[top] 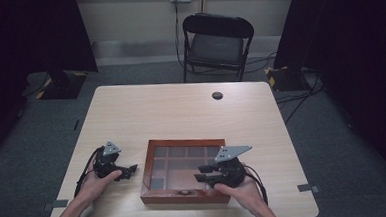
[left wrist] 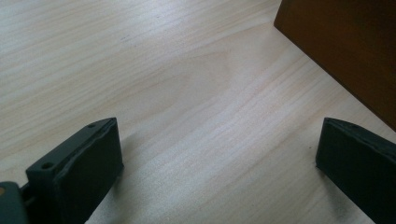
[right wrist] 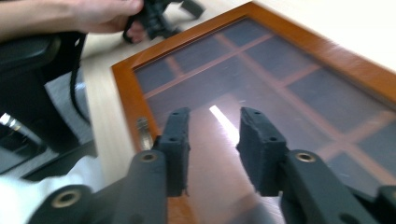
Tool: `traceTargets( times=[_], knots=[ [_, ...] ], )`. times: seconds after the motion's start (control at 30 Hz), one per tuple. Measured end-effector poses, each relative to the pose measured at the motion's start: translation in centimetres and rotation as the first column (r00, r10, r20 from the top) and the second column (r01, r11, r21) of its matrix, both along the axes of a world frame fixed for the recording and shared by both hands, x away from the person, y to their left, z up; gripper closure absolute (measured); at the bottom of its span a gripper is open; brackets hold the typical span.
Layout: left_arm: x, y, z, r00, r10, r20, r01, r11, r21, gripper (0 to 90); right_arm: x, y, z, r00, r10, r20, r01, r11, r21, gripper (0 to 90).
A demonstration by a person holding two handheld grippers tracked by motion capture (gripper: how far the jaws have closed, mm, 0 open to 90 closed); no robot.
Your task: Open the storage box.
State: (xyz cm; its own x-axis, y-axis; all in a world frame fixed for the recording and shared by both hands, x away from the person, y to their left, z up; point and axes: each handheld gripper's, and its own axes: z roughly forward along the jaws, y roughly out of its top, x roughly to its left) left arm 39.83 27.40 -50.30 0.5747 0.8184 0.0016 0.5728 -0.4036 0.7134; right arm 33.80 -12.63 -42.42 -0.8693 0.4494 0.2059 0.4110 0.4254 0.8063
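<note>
Progress looks early: the flat reddish-brown wooden box with a glass-paned lid (top: 184, 170) lies shut on the pale, straight-grained wooden table (top: 181, 111), near the person's edge and between the two hands, and its small metal clasp (right wrist: 142, 127) at the front rim appears untouched. Opening the lid, if that is the aim, is all left to do.

Tabletop laminate is matt and smooth, with rounded corners and a dark round cable port toward the far side. The box is shallow and rectangular, its polished frame glossy enough to catch a streak of light; through the glass, dark square compartments divided by thin wooden ribs show, and they seem bare.

The right gripper (top: 208, 174) hovers over the front right part of the lid, its black, ribbed rubber-like pads a narrow gap apart with nothing between them and not pressing on the glass. The left gripper (top: 129, 171) rests low over the table just beside the box's left wall, its jaws spread wide over bare wood, holding nothing. Each carries a grey three-cornered metal plate and a black trailing cable.
</note>
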Motion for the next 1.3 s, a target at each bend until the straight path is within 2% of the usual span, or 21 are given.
traceTargets(
  times=[0.1,0.37,0.47,0.57,0.7,0.87,1.03,1.2,1.3],
  knots=[
    [0.0,0.0,0.0,1.0000,-0.002,-0.001,0.002,1.0000,0.003,0.0,-0.2,0.3,-0.2,0.9995,0.028,-0.015,-0.028,0.999,0.018,70.0],
    [-0.2,0.0,0.1,1.0000,-0.001,-0.003,0.001,1.0000,0.005,0.0,-1.1,1.7,-1.1,0.9921,0.121,-0.033,-0.122,0.993,-0.011,75.7],
    [-0.2,0.0,0.1,0.9999,-0.006,-0.010,0.007,0.9999,0.011,0.0,-1.3,2.4,-1.0,0.9878,0.154,-0.026,-0.154,0.988,-0.006,80.0],
    [-0.3,-0.1,0.2,0.9999,0.000,-0.017,0.001,1.0000,0.010,0.4,-1.3,2.9,-1.2,0.9844,0.174,-0.026,-0.175,0.984,-0.024,80.9],
    [-0.5,-0.2,0.3,0.9998,-0.010,-0.020,0.010,0.9999,0.012,2.5,-1.3,3.1,-1.3,0.9829,0.182,-0.027,-0.183,0.983,-0.032,80.8],
    [-0.6,-0.4,0.5,0.9994,-0.022,-0.025,0.023,0.9995,0.023,5.1,-1.4,3.5,-1.7,0.9780,0.207,-0.021,-0.209,0.975,-0.079,80.2],
    [-0.9,-0.6,0.8,0.9989,-0.042,-0.022,0.043,0.9989,0.017,16.6,-1.5,3.7,-1.7,0.9750,0.222,-0.002,-0.222,0.971,-0.088,81.5],
    [-1.2,-0.8,1.1,0.9982,-0.060,-0.009,0.060,0.9977,0.031,16.0,-1.4,3.3,-1.6,0.9703,0.242,0.007,-0.240,0.967,-0.089,82.7],
    [-1.4,-0.9,1.4,0.9982,-0.059,0.010,0.059,0.9982,0.007,16.0,-1.3,3.0,-1.6,0.9704,0.242,0.000,-0.241,0.967,-0.086,82.7]
  ],
)
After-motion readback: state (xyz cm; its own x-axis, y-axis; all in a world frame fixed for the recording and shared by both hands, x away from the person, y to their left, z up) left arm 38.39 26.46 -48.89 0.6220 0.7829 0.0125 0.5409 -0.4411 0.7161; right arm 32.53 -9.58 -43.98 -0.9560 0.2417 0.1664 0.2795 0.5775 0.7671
